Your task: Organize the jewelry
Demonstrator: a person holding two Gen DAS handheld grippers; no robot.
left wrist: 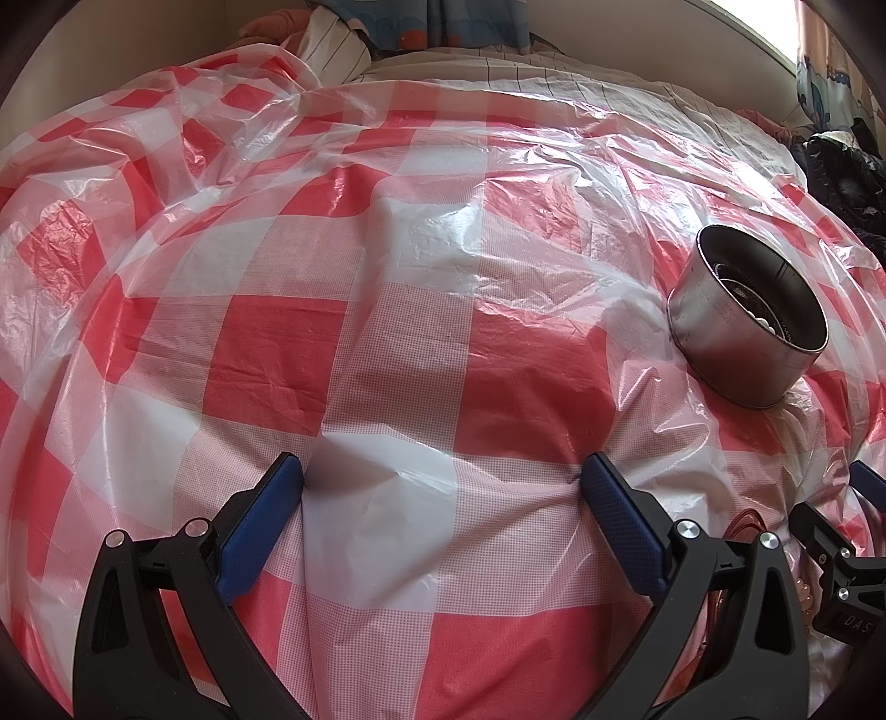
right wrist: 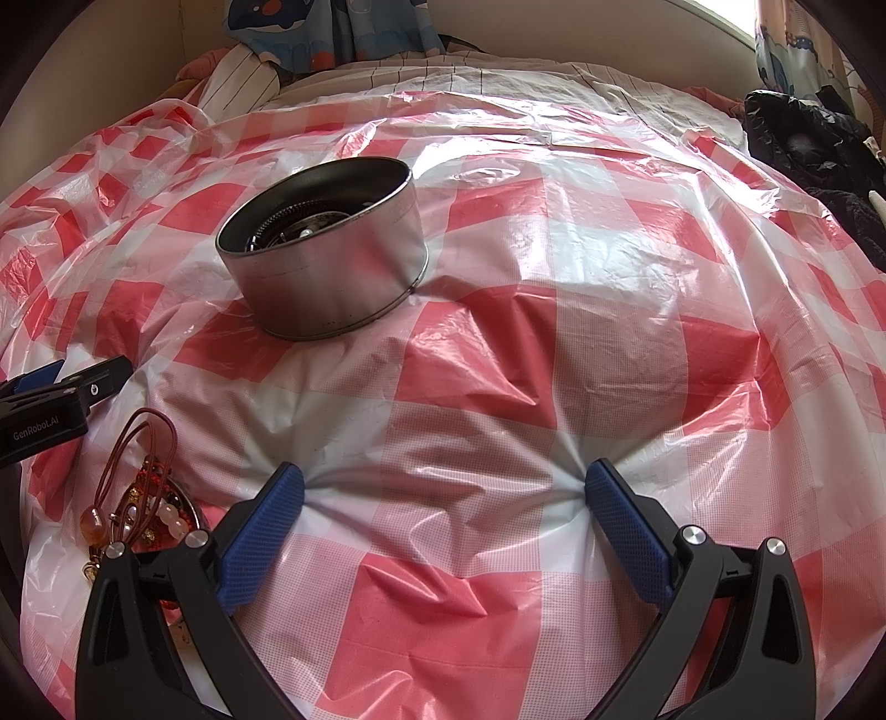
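A round metal tin [right wrist: 326,255] stands on the red-and-white checked plastic sheet [right wrist: 554,343], with beads and chains inside. It also shows in the left wrist view [left wrist: 747,327] at the right. A pile of jewelry [right wrist: 138,498], with brown cords, red thread and pale and amber beads, lies at the lower left of the right wrist view. A bit of it [left wrist: 742,520] shows behind my left gripper's right finger. My left gripper [left wrist: 443,476] is open and empty, tips on the sheet. My right gripper [right wrist: 443,487] is open and empty, tips pressing the sheet.
The sheet covers a soft bed and is wrinkled. A striped pillow [right wrist: 243,72] and blue patterned curtain [right wrist: 332,27] lie at the far side. Dark clothing [right wrist: 814,149] is piled at the far right. The left gripper's body [right wrist: 50,410] is at the left edge.
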